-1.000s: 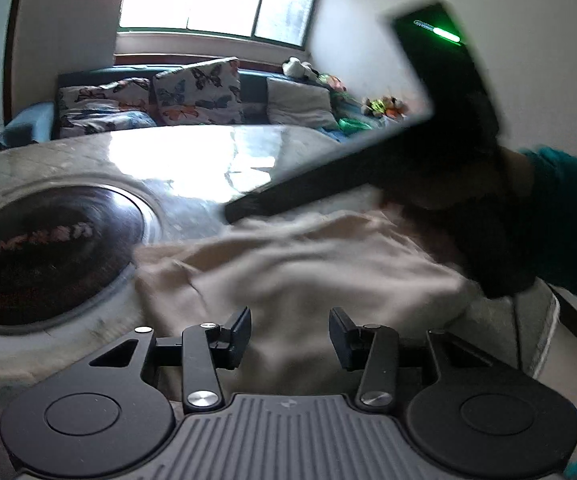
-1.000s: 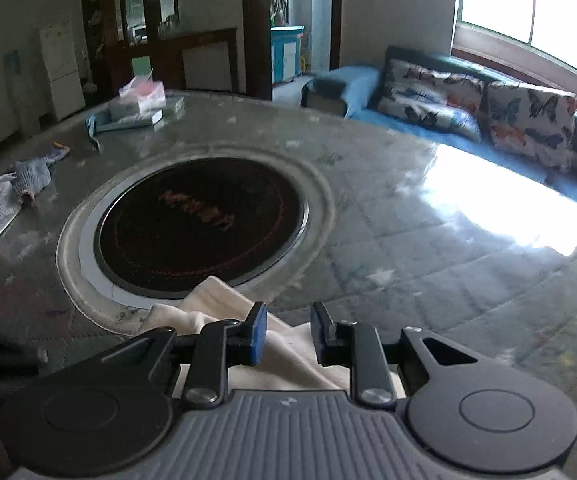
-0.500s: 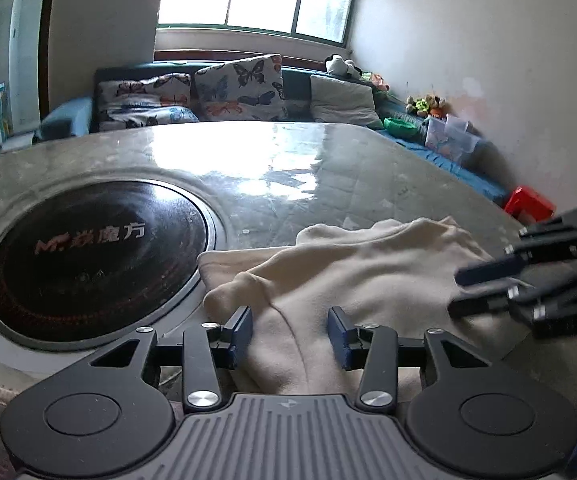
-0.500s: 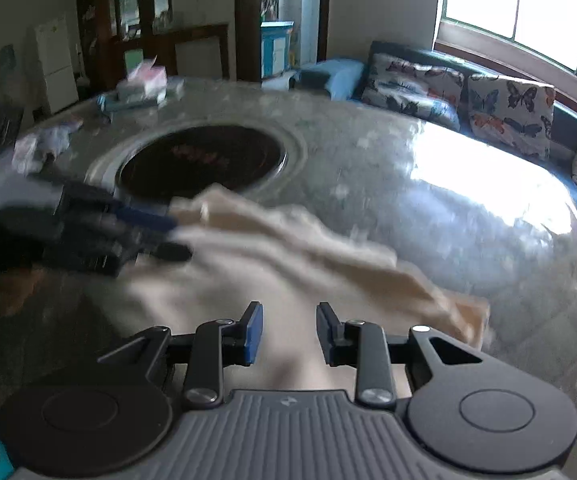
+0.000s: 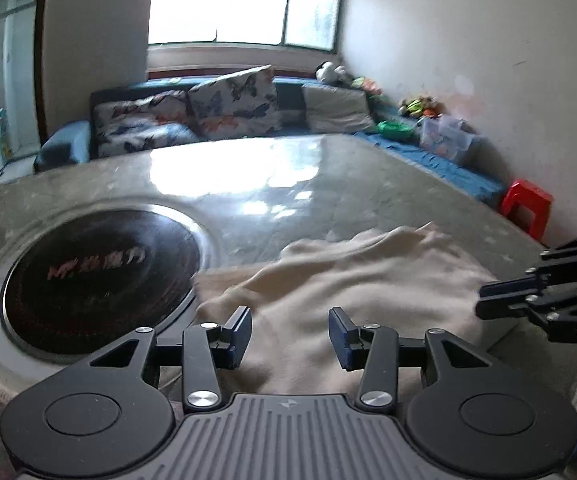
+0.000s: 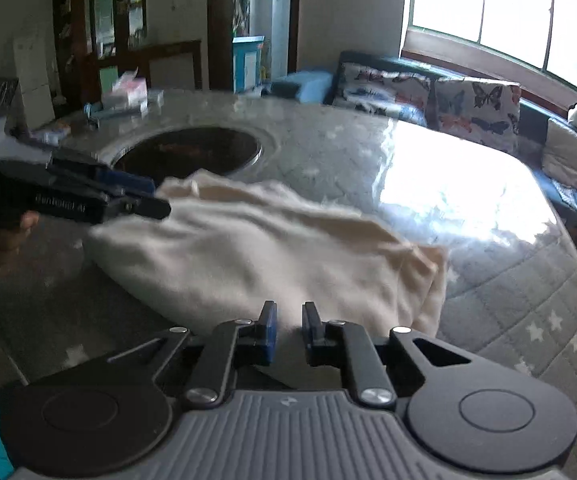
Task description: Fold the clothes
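Observation:
A cream garment [image 5: 368,280] lies crumpled on the grey marble-look table [image 5: 328,192], just right of the table's round black hob. My left gripper [image 5: 288,336] hangs open over the garment's near left part, with nothing pinched. In the right wrist view the garment [image 6: 248,248] stretches leftward, and the left gripper [image 6: 160,200] points at its far left end. My right gripper [image 6: 288,328] sits over the garment's near right edge. Its jaws are closing to a narrow gap; cloth shows below them, none visibly pinched. The right gripper [image 5: 482,300] also enters the left wrist view at the garment's right end.
The round black hob [image 5: 96,280] is set into the table left of the garment. A sofa with butterfly cushions [image 5: 228,108] runs behind the table, and a red stool [image 5: 526,208] stands by the right wall. Boxes and packets [image 6: 128,92] lie on the table's far side.
The right gripper left the garment's hob-side end and swung across to its right end, and its jaws narrowed. The garment now lies spread wider. The left gripper stayed open.

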`<state>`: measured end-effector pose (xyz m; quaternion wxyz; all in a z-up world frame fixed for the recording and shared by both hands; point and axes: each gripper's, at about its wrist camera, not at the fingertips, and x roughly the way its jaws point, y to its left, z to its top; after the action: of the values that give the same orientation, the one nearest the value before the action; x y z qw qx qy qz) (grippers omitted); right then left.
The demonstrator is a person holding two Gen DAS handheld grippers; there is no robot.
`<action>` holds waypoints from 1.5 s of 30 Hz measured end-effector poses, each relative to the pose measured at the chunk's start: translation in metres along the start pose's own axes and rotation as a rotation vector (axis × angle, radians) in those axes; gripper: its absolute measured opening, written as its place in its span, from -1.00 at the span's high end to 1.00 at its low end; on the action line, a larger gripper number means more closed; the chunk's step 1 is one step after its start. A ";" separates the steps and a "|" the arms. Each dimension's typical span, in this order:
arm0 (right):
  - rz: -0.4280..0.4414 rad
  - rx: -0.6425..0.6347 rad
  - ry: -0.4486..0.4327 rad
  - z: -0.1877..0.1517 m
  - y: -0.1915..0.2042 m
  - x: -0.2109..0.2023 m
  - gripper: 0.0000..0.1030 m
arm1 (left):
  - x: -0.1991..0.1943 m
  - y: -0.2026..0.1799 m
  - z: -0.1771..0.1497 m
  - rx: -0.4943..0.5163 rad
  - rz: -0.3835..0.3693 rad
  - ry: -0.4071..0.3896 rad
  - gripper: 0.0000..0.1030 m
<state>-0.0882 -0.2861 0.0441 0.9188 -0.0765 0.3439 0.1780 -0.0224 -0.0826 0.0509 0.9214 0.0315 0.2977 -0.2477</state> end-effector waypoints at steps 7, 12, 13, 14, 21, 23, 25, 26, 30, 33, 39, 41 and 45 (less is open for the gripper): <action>-0.017 0.067 0.026 -0.014 -0.013 0.000 0.76 | 0.024 -0.031 0.013 0.042 -0.078 0.001 0.17; -0.021 0.107 0.032 -0.015 -0.023 -0.001 0.73 | 0.051 -0.040 0.011 0.037 -0.093 0.050 0.32; -0.015 0.113 0.037 -0.017 -0.025 -0.001 0.73 | 0.054 -0.040 0.009 0.040 -0.091 0.055 0.32; -0.009 0.114 0.037 -0.017 -0.025 -0.001 0.73 | 0.057 -0.040 0.007 0.044 -0.089 0.061 0.32; 0.003 0.049 0.013 0.000 -0.017 -0.005 0.68 | 0.034 -0.024 0.012 0.013 -0.046 0.025 0.30; 0.033 0.006 0.004 0.008 -0.005 -0.003 0.66 | 0.021 -0.012 0.014 -0.005 -0.010 0.009 0.28; 0.062 -0.036 -0.001 0.015 0.007 -0.001 0.59 | 0.009 0.005 0.015 -0.036 0.040 0.001 0.16; 0.080 -0.062 -0.001 0.018 0.014 0.001 0.52 | 0.003 0.013 0.015 -0.055 0.069 -0.003 0.10; 0.152 -0.191 -0.002 0.030 0.051 0.011 0.33 | -0.013 0.048 0.014 -0.162 0.176 0.006 -0.09; 0.214 -0.288 0.004 0.038 0.078 0.022 0.27 | -0.019 0.069 0.012 -0.255 0.207 0.034 -0.26; 0.252 -0.513 0.004 0.041 0.130 0.036 0.17 | -0.021 0.080 0.003 -0.349 0.202 0.066 -0.45; 0.251 -0.555 0.019 0.040 0.141 0.041 0.18 | -0.020 0.082 -0.001 -0.396 0.176 0.081 -0.50; 0.219 -0.609 0.030 0.034 0.153 0.052 0.20 | -0.017 0.080 -0.006 -0.479 0.122 0.101 -0.54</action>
<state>-0.0896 -0.1214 0.0323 0.8240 -0.3129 0.2944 0.3693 0.0003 -0.0036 0.0485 0.8997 -0.1577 0.3912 -0.1121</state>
